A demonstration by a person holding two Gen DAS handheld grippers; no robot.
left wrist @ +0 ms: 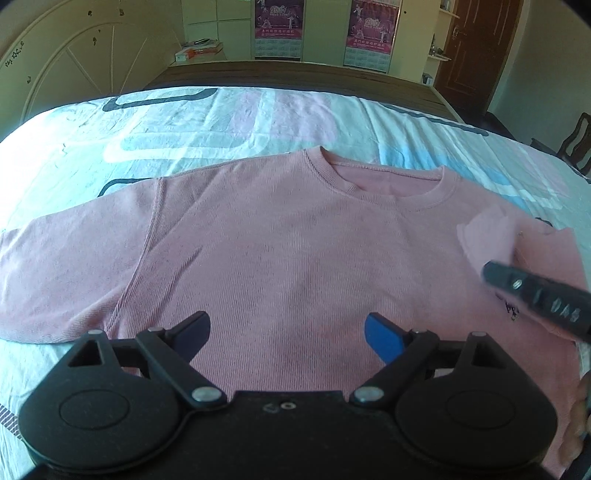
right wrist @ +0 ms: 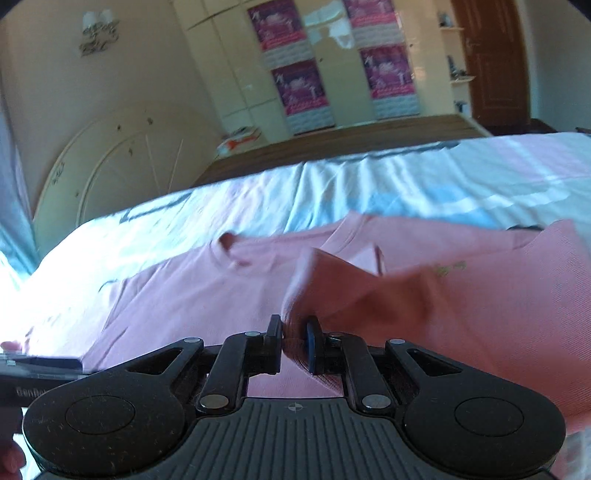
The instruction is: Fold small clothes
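A pink long-sleeved sweatshirt (left wrist: pixel 277 240) lies front up on the bed, its neckline (left wrist: pixel 380 184) toward the far side. One sleeve (left wrist: pixel 66 258) is spread out flat to the left. My left gripper (left wrist: pixel 288 332) hangs open over the shirt's lower middle, with nothing between its fingers. My right gripper (right wrist: pixel 293 338) is shut on the cuff of the other sleeve (right wrist: pixel 351 288), which rises lifted and folded over the shirt body (right wrist: pixel 184 295). In the left wrist view the right gripper (left wrist: pixel 491 273) enters from the right with the blurred sleeve (left wrist: pixel 484 236) above it.
The bed sheet (left wrist: pixel 184 122) is white, pink and light blue. A cream headboard (left wrist: pixel 74 66) stands at the left. Beyond the bed are a wardrobe with posters (left wrist: pixel 279 29) and a brown door (left wrist: pixel 476 48). A dark chair (left wrist: pixel 576 144) is at the right edge.
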